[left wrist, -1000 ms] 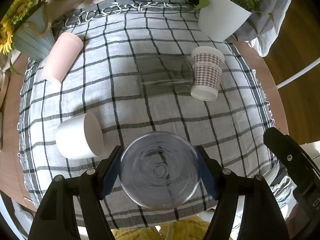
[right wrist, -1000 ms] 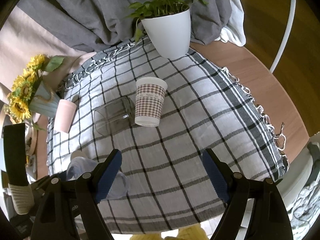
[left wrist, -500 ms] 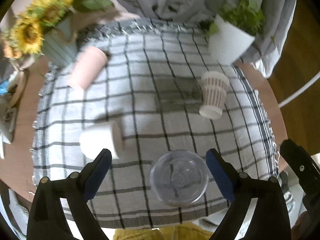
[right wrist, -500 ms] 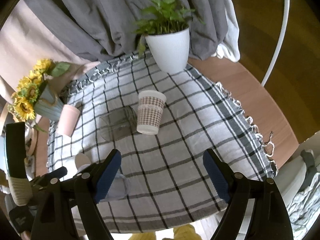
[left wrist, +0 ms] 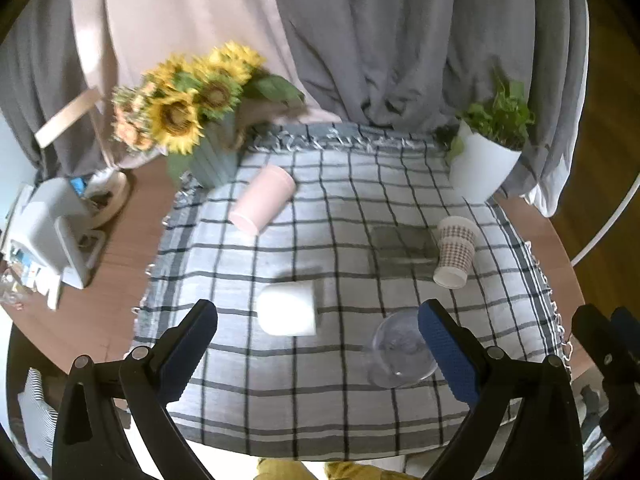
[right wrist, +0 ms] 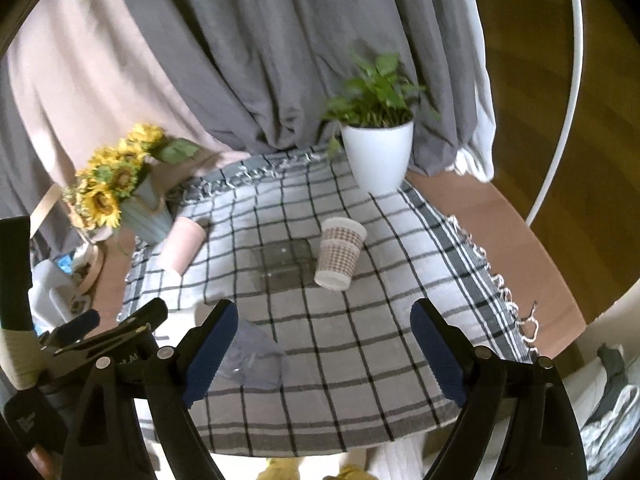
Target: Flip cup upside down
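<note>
Standing base-up near the front edge of the checked tablecloth [left wrist: 360, 216], the clear plastic cup [left wrist: 400, 354] looks already flipped. The left gripper [left wrist: 318, 350] hangs above with jaws spread wide and empty, its right pad just in front of the cup; the right gripper [right wrist: 320, 348] is likewise wide open, holding nothing. The risk now, as I judge it, is a careless sweep of that near pad clipping the light cup and toppling it, or nudging it off the cloth's edge. A white cup [left wrist: 288, 308] lying on its side sits close by and could roll if bumped.
</note>
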Available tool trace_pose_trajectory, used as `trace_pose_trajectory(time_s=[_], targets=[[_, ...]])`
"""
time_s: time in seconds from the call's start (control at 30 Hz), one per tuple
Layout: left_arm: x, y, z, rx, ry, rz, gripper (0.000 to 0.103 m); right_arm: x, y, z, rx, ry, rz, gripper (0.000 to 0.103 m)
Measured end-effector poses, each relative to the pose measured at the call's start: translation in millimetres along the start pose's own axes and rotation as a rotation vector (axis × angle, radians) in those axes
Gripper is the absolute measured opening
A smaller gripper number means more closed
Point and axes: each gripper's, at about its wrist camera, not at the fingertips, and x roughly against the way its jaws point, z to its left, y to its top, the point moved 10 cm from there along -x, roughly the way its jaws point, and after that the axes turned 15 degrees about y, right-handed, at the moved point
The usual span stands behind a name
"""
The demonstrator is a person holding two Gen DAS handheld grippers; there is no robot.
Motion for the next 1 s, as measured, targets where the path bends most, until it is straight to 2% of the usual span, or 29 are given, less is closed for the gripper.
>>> trace_pose_trajectory(time_s=[0.23,0.5,1.0], targets=[[18,-10,25,0.048,0.023,-0.039,0.102,11,-3,28,0.101,0.029,-0.027,0.091],[32,-9,48,0.092,0.079,-0.1,0.102,9,-8,41,0.127,0.061,-0.019,0.091],[41,-6,53,0.089,0.092,-0.142,0.102,7,-10,44,0.135,0.072,-0.016,0.091]])
